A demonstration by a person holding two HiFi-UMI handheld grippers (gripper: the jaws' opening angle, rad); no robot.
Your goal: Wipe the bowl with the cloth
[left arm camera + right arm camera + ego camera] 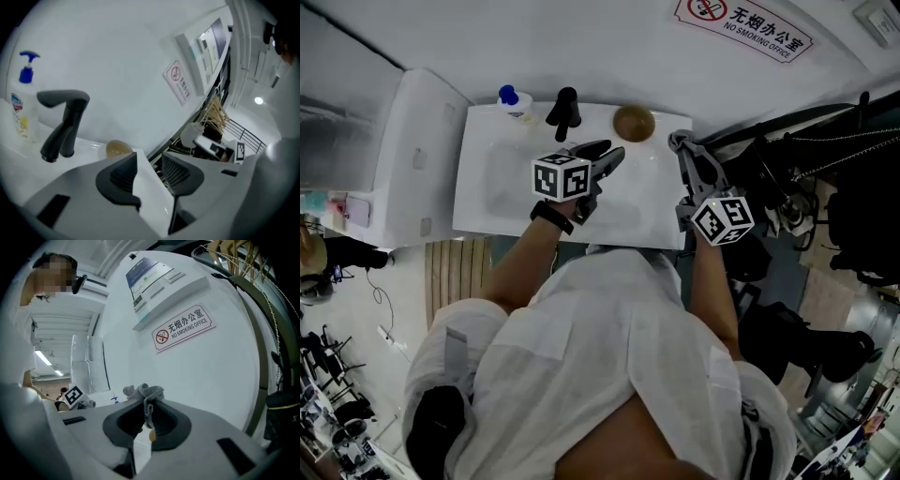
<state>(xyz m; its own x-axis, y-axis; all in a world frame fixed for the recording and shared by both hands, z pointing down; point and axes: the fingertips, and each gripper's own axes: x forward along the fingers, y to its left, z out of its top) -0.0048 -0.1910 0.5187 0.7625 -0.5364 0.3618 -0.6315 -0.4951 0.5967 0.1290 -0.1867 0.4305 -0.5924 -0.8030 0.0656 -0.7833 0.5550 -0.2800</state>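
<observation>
The brown bowl (633, 123) sits on the far rim of the white washbasin (478, 202), to the right of the black faucet (564, 108) and the blue-pump soap bottle (511, 99). The right gripper (146, 420) has its jaws pinched tight on a bunched grey cloth (144, 392). It is held level at the basin's right edge, near the bowl, so the cloth is ready for wiping. The left gripper (150, 176) hovers above the basin on the near side, jaws well apart with nothing between them. It points toward the bowl, probably to take hold and steady it while the cloth works. The bowl looks wooden, though the view is too coarse to be sure.
</observation>
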